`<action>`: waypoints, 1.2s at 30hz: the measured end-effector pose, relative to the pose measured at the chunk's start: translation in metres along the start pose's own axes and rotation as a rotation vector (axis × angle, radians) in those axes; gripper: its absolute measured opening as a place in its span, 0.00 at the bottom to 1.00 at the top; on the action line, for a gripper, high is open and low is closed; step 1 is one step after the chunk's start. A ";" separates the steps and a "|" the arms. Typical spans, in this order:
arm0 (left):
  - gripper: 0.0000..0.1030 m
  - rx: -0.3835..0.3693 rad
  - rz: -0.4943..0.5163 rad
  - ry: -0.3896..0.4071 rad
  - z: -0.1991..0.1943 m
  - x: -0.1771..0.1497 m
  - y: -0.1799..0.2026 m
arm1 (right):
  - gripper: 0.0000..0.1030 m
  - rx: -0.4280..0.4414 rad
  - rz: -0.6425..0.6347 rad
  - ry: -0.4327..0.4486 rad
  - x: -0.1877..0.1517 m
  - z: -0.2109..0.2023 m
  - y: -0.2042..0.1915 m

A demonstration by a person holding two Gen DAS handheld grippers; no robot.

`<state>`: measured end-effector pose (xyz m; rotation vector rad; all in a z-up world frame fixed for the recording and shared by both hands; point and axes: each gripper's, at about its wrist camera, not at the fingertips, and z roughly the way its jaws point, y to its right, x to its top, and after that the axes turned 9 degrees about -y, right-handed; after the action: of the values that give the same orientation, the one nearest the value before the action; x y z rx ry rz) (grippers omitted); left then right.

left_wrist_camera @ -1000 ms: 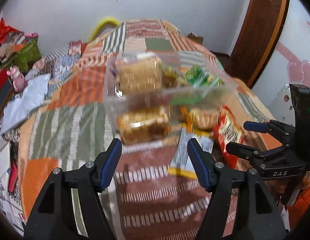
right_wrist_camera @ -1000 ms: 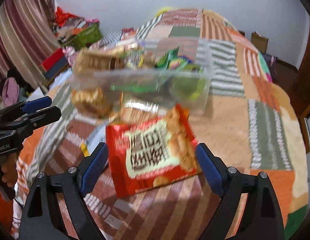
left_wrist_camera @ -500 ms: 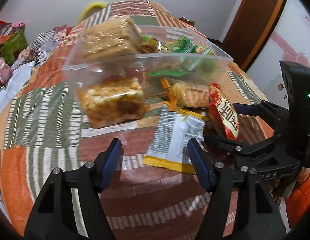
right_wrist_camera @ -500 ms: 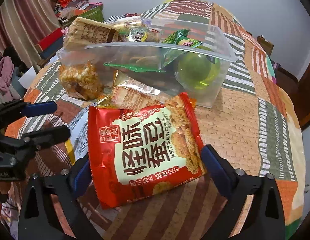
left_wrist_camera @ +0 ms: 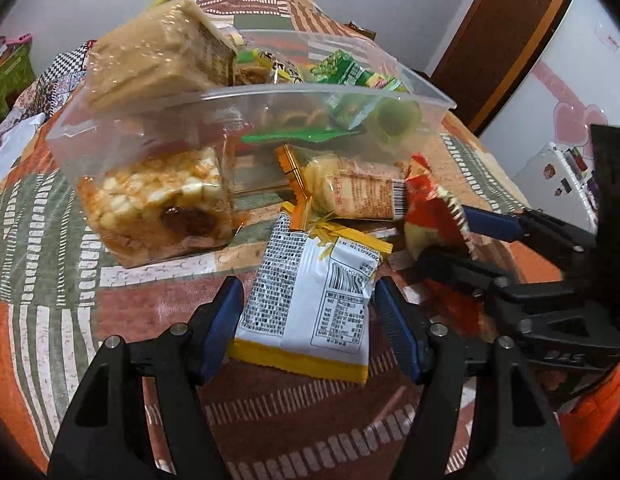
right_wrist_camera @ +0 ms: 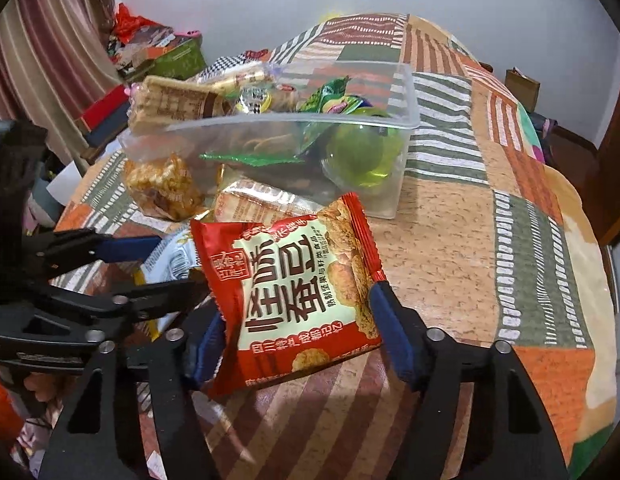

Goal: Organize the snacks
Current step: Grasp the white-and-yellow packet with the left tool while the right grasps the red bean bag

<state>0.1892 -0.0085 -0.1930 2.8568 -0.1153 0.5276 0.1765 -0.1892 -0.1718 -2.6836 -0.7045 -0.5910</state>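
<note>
A clear plastic box (left_wrist_camera: pixel 269 96) with several snacks in it stands on the patchwork quilt. In front of it lie a puffed-rice block (left_wrist_camera: pixel 157 208), an orange-edged cracker packet (left_wrist_camera: pixel 350 192) and a white-and-yellow packet (left_wrist_camera: pixel 310 292). My left gripper (left_wrist_camera: pixel 307 304) is open, its blue pads on either side of the white-and-yellow packet without pressing it. My right gripper (right_wrist_camera: pixel 293 312) has its jaws closing on the red snack packet (right_wrist_camera: pixel 293 280). Both pads press its edges, and it buckles and tilts up. The right gripper (left_wrist_camera: pixel 470 240) stays close beside the left one.
A wafer pack (right_wrist_camera: pixel 169 104) sticks up out of the box's left end, and a green jelly cup (right_wrist_camera: pixel 362 156) sits at its right end. Bare quilt (right_wrist_camera: pixel 490 220) spreads to the right of the box. Clutter (right_wrist_camera: pixel 157 52) is piled by the curtain, beyond the bed's left edge.
My left gripper came forward and down until the white-and-yellow packet lay between its fingers. The right jaws narrowed from wide open onto the red packet, which bent upward.
</note>
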 end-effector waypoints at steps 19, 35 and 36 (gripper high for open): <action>0.47 0.022 0.008 0.112 -0.047 -0.029 0.012 | 0.18 0.054 0.084 0.126 0.007 -0.040 0.010; 0.47 0.016 0.023 0.268 -0.114 -0.019 0.023 | 0.03 0.130 0.087 0.244 0.009 -0.088 0.002; 0.47 0.015 0.021 0.272 -0.114 -0.018 0.023 | 0.03 0.125 0.078 0.253 0.010 -0.091 -0.001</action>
<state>0.1302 -0.0029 -0.0912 2.7681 -0.0947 0.9169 0.1561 -0.2198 -0.0875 -2.4514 -0.5457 -0.8185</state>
